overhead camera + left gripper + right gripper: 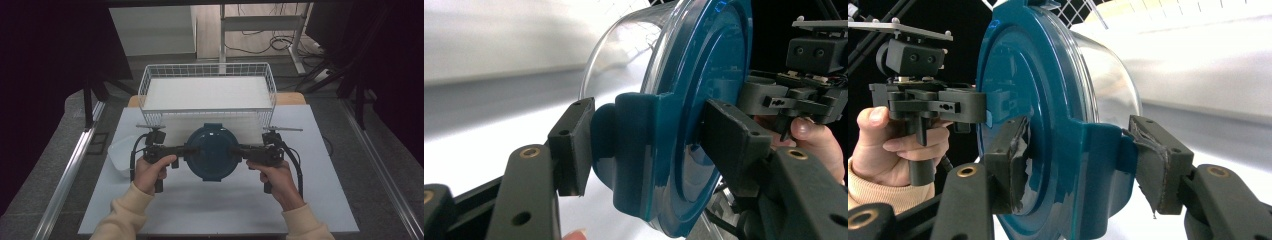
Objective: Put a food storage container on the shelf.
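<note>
Grey table (pixel 210 210), wire basket (pixel 207 92) just behind. Teal-lidded clear container (pixel 212 152) between my tongs: left tongs (pixel 186 149) and right tongs (pixel 239 148) each clamped on opposite lid latches, container off table.

We take the white table (pixel 215 210) as our landmark. Behind it we see a pale wall (pixel 150 30) and a metal desk frame (pixel 260 25) with cables (pixel 280 42) on the floor. Grey carpet (pixel 370 170) surrounds it, with metal rails (pixel 65 175) at either side. Dark curtains (pixel 50 60) flank it.
</note>
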`<control>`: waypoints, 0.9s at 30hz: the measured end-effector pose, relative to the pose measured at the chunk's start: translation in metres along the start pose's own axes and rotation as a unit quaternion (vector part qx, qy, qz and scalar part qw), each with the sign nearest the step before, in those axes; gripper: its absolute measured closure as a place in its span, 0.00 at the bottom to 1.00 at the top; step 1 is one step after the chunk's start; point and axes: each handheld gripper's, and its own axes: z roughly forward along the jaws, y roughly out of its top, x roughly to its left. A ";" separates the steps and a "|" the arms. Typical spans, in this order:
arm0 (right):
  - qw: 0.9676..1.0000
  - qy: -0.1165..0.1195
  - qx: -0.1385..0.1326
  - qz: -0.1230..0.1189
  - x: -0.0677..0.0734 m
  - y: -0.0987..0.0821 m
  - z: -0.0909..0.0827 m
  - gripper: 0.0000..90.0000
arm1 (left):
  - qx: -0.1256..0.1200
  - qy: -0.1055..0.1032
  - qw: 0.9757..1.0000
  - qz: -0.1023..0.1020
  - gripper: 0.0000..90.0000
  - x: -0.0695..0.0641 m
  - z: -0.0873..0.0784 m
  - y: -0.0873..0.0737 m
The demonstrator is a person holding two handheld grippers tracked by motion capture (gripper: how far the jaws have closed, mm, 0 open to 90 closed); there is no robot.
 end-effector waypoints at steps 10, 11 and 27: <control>1.000 0.002 -0.009 -0.012 0.011 0.025 -0.003 0.48 | -0.012 0.000 1.000 0.013 0.45 -0.010 -0.012 0.024; 1.000 0.003 -0.010 -0.013 0.013 0.027 -0.003 0.48 | -0.014 0.001 1.000 0.015 0.45 -0.011 -0.014 0.026; 0.999 0.011 -0.013 -0.036 0.035 0.068 -0.005 0.49 | -0.034 0.000 0.999 0.029 0.44 -0.028 -0.038 0.064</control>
